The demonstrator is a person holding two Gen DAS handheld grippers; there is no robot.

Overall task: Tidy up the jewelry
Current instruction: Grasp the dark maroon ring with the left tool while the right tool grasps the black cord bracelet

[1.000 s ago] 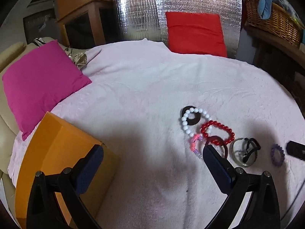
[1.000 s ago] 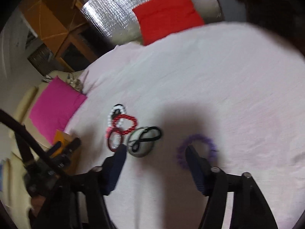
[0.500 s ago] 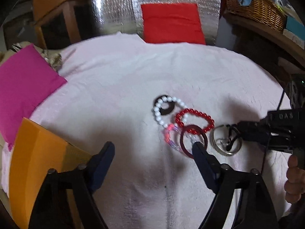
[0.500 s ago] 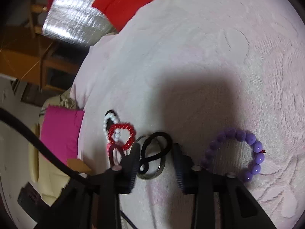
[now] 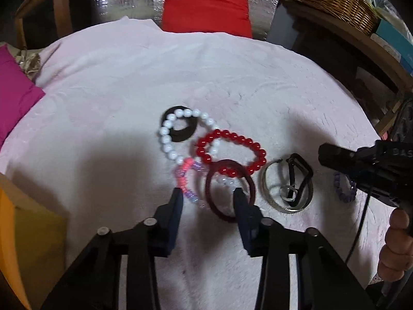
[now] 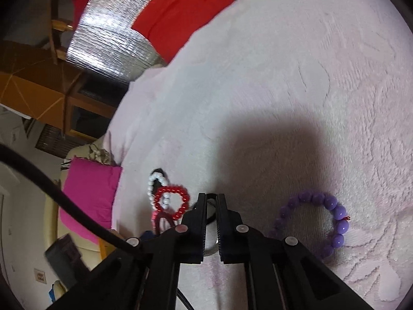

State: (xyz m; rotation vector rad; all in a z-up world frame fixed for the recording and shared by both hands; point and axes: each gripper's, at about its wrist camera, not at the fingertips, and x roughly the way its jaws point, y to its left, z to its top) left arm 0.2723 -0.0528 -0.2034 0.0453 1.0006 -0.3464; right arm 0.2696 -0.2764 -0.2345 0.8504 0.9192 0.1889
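While the jewelry lies in a loose cluster on the pale pink blanket (image 5: pixel 108 82), the left gripper (image 5: pixel 207 196) comes down over it, its jaws just now closing in yet standing apart. Between them lie the dark red ring (image 5: pixel 229 188) and the end of the pink bead bracelet (image 5: pixel 187 180); one fingertip sits over the ring's right rim, and I cannot tell whether the pads press on anything. Just beyond, the red bead bracelet (image 5: pixel 231 153) overlaps the white bead bracelet (image 5: pixel 180 134), which crosses a black hair tie (image 5: pixel 180 129). To the right, a black loop (image 5: pixel 296 178) rests on a silver bangle (image 5: pixel 286 188). The right gripper (image 6: pixel 211 200) has its jaws drawn together at that loop, a bit of black band showing between the tips. The purple bead bracelet (image 6: pixel 320 219) lies just beside it on the blanket, untouched. A pink cushion (image 6: pixel 87 196) and a red cushion (image 5: pixel 206 7) sit at the blanket's edges.
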